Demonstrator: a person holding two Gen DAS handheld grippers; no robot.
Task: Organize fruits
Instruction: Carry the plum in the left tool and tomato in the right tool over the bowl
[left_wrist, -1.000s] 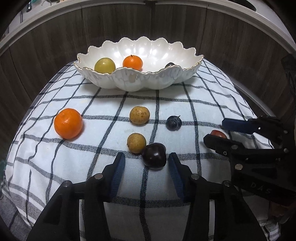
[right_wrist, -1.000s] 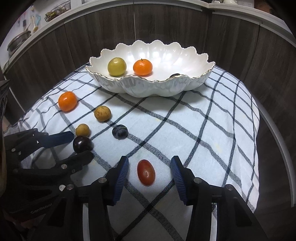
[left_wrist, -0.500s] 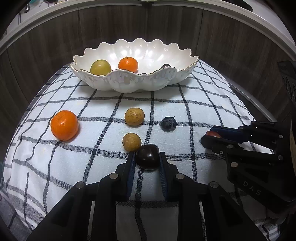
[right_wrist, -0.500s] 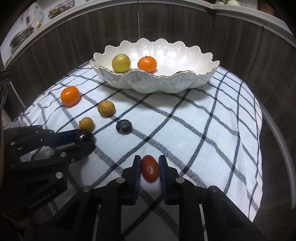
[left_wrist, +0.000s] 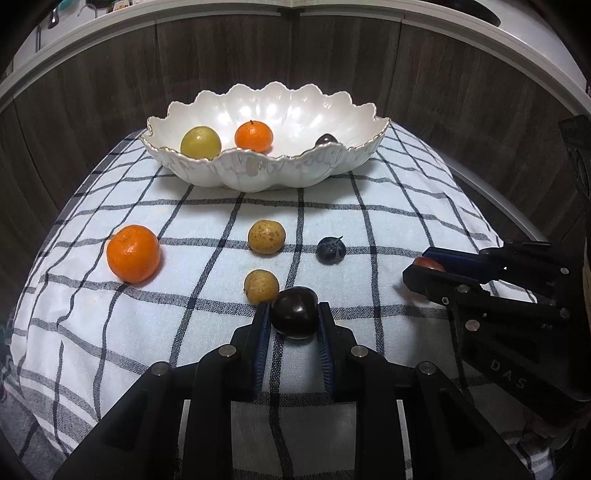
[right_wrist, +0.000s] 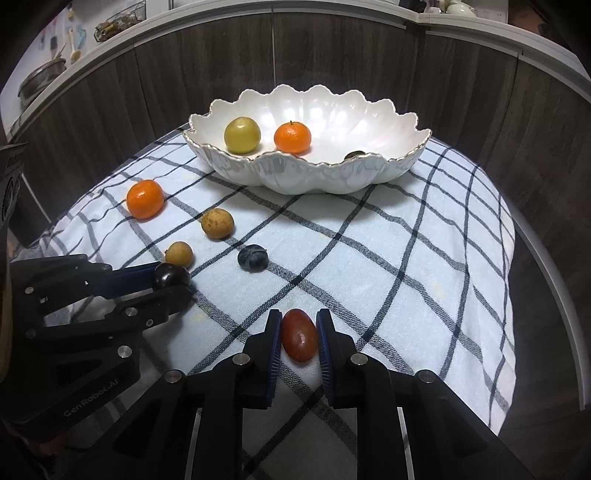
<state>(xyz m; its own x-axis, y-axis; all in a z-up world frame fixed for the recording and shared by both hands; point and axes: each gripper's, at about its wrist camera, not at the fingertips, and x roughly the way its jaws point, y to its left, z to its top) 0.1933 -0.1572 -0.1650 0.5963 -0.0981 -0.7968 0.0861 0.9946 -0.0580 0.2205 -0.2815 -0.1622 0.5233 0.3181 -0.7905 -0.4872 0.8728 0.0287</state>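
A white scalloped bowl stands at the back of the checked cloth and holds a yellow-green fruit, an orange and a dark fruit. My left gripper is shut on a dark plum low over the cloth. My right gripper is shut on a red oval fruit. Loose on the cloth lie an orange, two tan fruits and a small dark-blue fruit. The bowl also shows in the right wrist view.
The checked cloth covers a round table with its edge close at the right. Dark wood panels rise behind the bowl. The right gripper shows in the left wrist view, and the left gripper in the right wrist view.
Both grippers closed from open: the left onto the dark plum, the right onto the red oval fruit. Both views now sit a little higher over the cloth.
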